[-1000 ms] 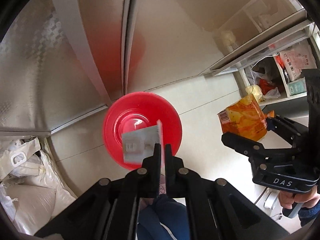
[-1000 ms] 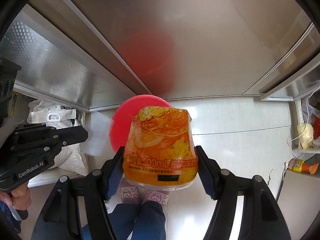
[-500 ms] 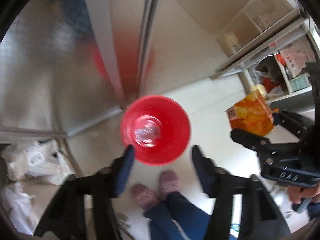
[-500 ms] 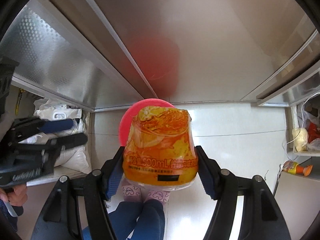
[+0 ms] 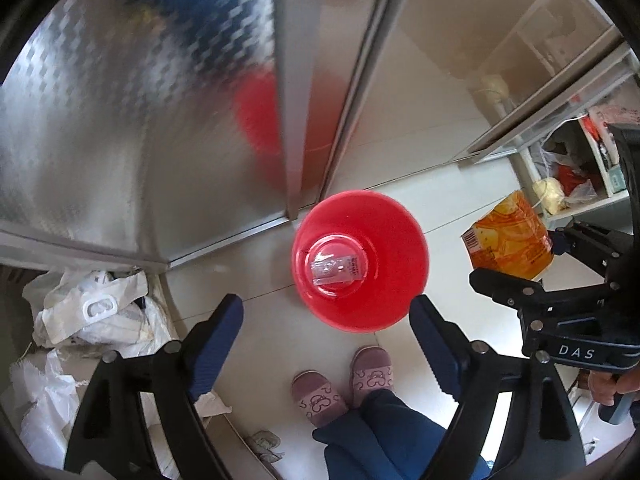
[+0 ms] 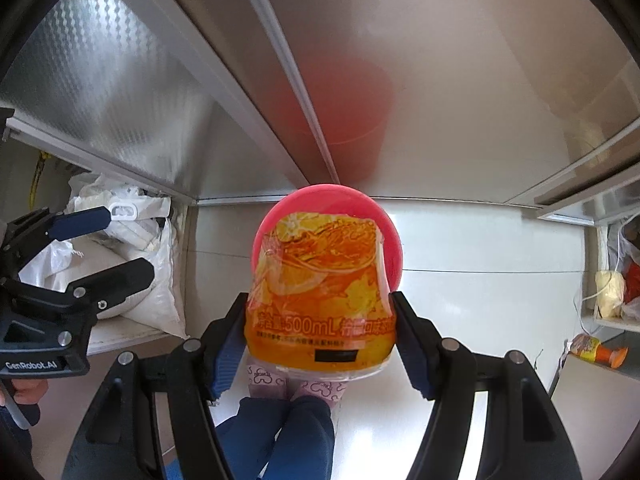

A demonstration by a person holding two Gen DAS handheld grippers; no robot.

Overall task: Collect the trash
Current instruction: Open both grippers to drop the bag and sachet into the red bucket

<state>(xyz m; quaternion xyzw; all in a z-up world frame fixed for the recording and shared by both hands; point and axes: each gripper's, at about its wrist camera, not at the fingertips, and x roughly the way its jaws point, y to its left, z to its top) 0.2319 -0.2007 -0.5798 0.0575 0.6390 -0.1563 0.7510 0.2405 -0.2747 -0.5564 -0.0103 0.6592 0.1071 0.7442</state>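
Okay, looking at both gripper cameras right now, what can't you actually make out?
- Right wrist view: the orange printed plastic bottle in the right gripper covers most of the round red bin.
- Left wrist view: print on the clear wrapper in that bin is too small.
- Left wrist view: the shelf items are tiny.

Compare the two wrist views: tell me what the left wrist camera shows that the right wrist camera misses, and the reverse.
Only the left wrist view shows the wrapper lying at the bottom of the red bin, under the open left gripper. Only the right wrist view shows the 500mL print on the orange bottle clamped by the right gripper, and a second orange bottle lying at far right. Both show bin, orange bottle, white bags.
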